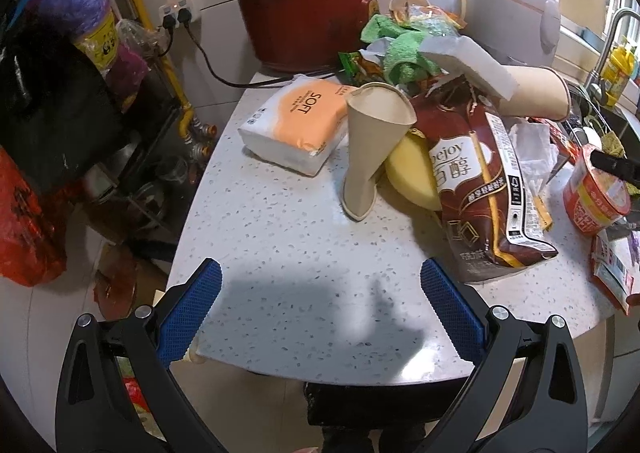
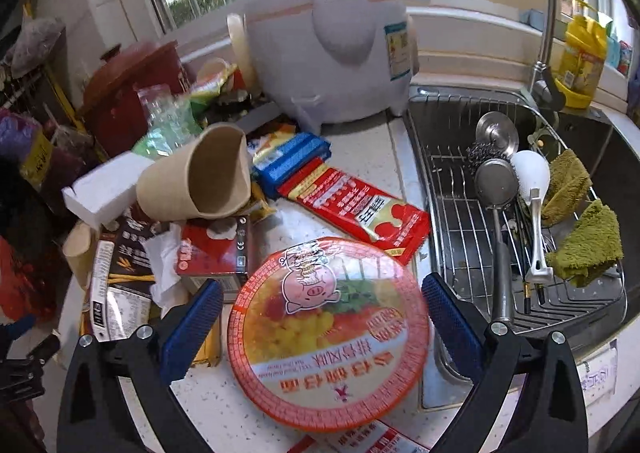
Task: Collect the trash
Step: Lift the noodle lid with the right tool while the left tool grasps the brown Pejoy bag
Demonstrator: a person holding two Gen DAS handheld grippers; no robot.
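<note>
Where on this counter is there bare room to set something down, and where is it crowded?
Free: the speckled counter in front of the left gripper, bordered by the tissue pack, the upside-down paper cup and the brown snack bag. Crowded: around the noodle bowl, from the wrappers to the sink.

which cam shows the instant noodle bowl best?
Right wrist: the noodle bowl fills the centre, printed lid fully readable, between the open right gripper fingers. Left wrist catches only its side at the right edge, small and partly blocked.
</note>
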